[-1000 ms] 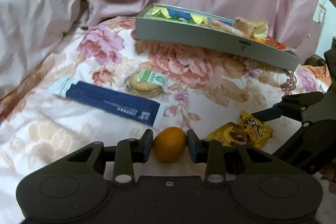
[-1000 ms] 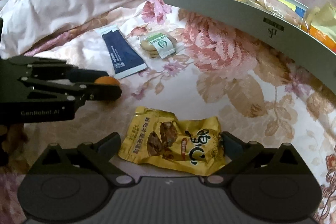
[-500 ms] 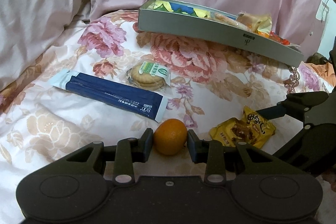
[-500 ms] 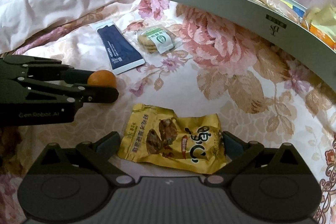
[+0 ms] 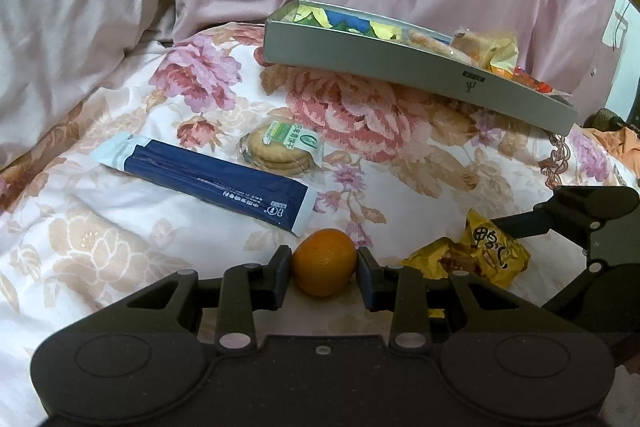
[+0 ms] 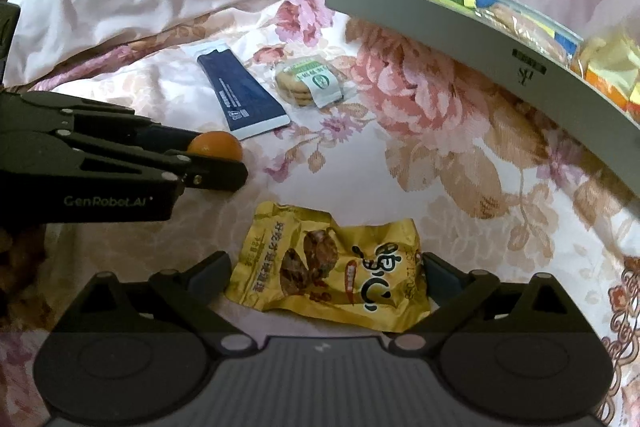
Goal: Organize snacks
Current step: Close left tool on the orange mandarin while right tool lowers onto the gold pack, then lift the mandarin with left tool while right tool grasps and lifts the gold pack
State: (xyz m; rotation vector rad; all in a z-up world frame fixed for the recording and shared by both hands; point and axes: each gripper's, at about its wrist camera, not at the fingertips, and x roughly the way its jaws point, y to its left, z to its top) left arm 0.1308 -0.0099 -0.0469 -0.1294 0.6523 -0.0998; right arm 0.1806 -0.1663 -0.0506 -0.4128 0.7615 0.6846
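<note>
We have our snacks spread on a floral bedspread (image 5: 400, 163), with a rumpled pink quilt (image 5: 80, 39) heaped along its far and left edges.

Farthest left lies the dark blue sachet (image 5: 212, 183), flat and slanting, its white end toward the quilt and its other end just beside the orange. Next to it, a little farther back, sits the clear packet of round biscuits (image 5: 282, 151) with a green and white label, close to the sachet but apart from it.

In the middle, near the front edge of what we can see, our left gripper (image 5: 324, 279) is clenched on the small orange (image 5: 324, 262): both pads press its sides, and the fruit sits right at the fingertips. From the right wrist view the same orange (image 6: 215, 145) shows pinched at the tip of that gripper (image 6: 212, 163), though we cannot tell whether it is lifted clear of the cloth.

To the right lies the yellow snack packet (image 6: 332, 267), crumpled, printed face up, flat on the bedspread. Our right gripper (image 6: 326, 277) stands spread wide around it, one finger at each short end; the right-hand finger (image 6: 440, 279) is at the packet's edge and the left-hand one just beside it, and the packet shows no squeeze.

Toward the far right corner rests the long grey tray (image 5: 400, 75), already holding assorted wrapped snacks in yellow, blue, green and orange. It stands well apart from the orange and the yellow packet.
</note>
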